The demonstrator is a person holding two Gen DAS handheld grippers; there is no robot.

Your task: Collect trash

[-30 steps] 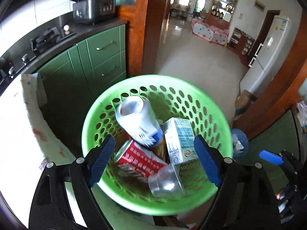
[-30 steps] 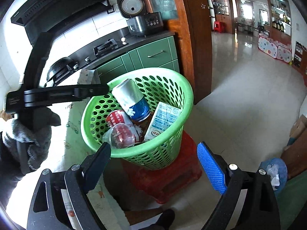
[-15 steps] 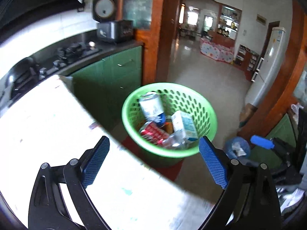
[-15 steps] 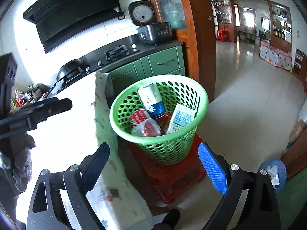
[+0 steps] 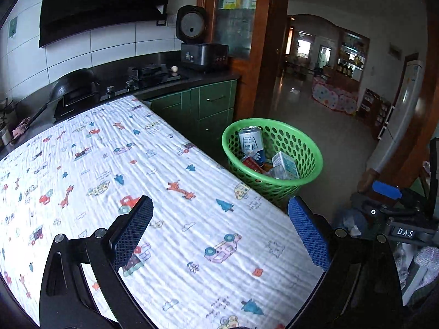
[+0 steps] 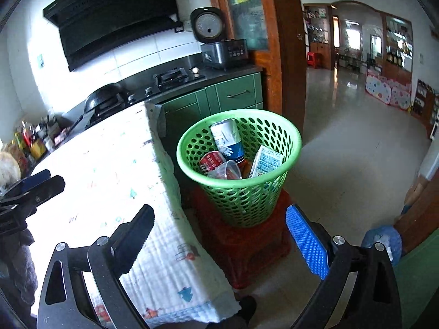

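Both tongs had pulled back from the green basket (image 5: 312,150). A second earlier the left tongs (image 5: 219,224) hung right over its mouth, with the trash filling the view between the pads; now they hovered above the patterned cloth on the bench (image 5: 115,164), and the basket sat beyond the bench's far corner, near but apart. Their jaws had just been opening further and stood spread wide with nothing between them. The right tongs (image 6: 219,235) had also drawn away, though less, and looked down on the basket from the floor side; their jaws too had just been widening and were spread and empty.

The trash lay inside the basket: a white and blue can (image 6: 227,139) leaning against the back wall, a red can (image 6: 211,160), a clear plastic cup (image 6: 227,170) and a small carton (image 6: 264,161). The basket stood on a red stool (image 6: 247,244) just beside the bench.

As far as the left view showed, the cloth carried no loose litter, so the collecting looked finished or very nearly so, and the retreat of both tongs read as a withdrawal after a last drop, not a reach for another piece
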